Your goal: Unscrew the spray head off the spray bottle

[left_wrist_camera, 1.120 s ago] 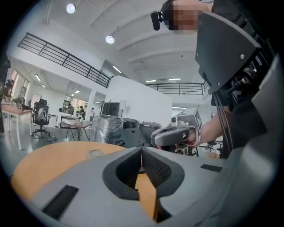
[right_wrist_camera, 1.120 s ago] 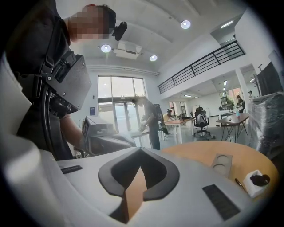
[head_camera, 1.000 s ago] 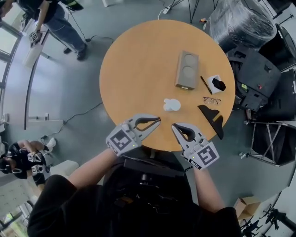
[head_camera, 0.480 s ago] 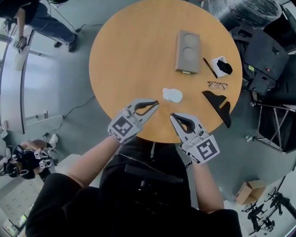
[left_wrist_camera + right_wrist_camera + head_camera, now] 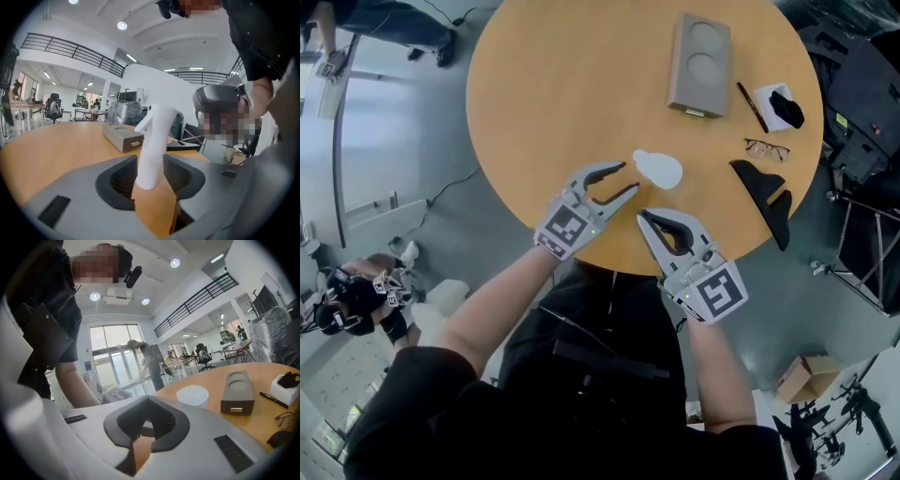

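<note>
Markings: black-and-white square markers (image 5: 567, 225) on each gripper's cube.
Spray bottle (image 5: 659, 170): plain white, upright near the table edge closest to the person, spray head (image 5: 157, 117) on.
Left gripper (image 5: 628, 178): its jaws have just been opening and stand apart. The bottle is at the mouth of the gap, and the pads are not pressing on it.
Right gripper (image 5: 643, 217): jaws together with nothing in them, low over the table edge near the bottle.
Table (image 5: 562, 84): round, orange-brown wood. Farther across lie a grey box (image 5: 701, 64) with two round recesses, a pen (image 5: 752, 106), glasses (image 5: 767, 148) and a black stand (image 5: 764, 192).
Room: grey floor (image 5: 422, 141) in a bright open hall — railed gallery (image 5: 70, 49) overhead, ceiling spotlights (image 5: 122, 25), glass doors (image 5: 110, 357), desks (image 5: 18, 107) and chairs (image 5: 54, 110) beyond.
</note>
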Demonstrator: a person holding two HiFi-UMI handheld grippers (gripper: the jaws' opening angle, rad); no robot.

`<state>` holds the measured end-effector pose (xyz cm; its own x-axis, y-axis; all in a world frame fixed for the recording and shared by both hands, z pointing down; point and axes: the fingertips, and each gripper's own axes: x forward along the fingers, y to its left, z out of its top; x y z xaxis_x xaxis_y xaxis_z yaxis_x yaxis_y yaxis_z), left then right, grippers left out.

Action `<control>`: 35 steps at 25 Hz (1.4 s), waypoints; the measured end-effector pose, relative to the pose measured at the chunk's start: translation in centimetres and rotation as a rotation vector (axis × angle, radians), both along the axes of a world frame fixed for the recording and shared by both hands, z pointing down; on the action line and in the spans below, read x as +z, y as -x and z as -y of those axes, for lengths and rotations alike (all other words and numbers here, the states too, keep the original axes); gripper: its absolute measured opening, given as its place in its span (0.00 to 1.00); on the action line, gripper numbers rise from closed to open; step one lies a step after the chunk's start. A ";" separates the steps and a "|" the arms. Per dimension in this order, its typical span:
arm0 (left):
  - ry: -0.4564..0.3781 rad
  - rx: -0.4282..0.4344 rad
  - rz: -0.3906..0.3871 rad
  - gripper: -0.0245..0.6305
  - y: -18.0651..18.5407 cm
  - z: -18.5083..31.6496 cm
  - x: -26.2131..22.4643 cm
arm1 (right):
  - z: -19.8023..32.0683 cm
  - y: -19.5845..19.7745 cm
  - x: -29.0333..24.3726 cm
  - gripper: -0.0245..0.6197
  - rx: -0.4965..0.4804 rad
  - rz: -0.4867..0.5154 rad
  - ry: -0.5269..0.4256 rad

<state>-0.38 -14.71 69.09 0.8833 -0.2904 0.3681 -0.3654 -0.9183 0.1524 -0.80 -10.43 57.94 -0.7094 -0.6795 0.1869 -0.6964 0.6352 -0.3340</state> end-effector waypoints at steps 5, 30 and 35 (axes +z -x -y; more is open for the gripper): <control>-0.024 0.017 0.012 0.50 -2.4 1.0 3.8 | 0.3 -1.0 3.3 0.05 0.001 0.023 -0.006; -0.056 0.028 0.045 0.50 -8.0 1.1 7.2 | -3.1 -5.0 6.8 0.05 -0.003 -0.002 0.064; -0.021 0.045 0.040 0.50 -7.3 -0.1 4.9 | -3.3 -5.4 4.6 0.05 0.004 -0.003 0.034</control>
<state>6.88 -14.60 73.96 0.8802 -0.2590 0.3978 -0.3294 -0.9367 0.1190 4.62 -7.11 62.49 -0.7061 -0.6758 0.2116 -0.6999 0.6207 -0.3533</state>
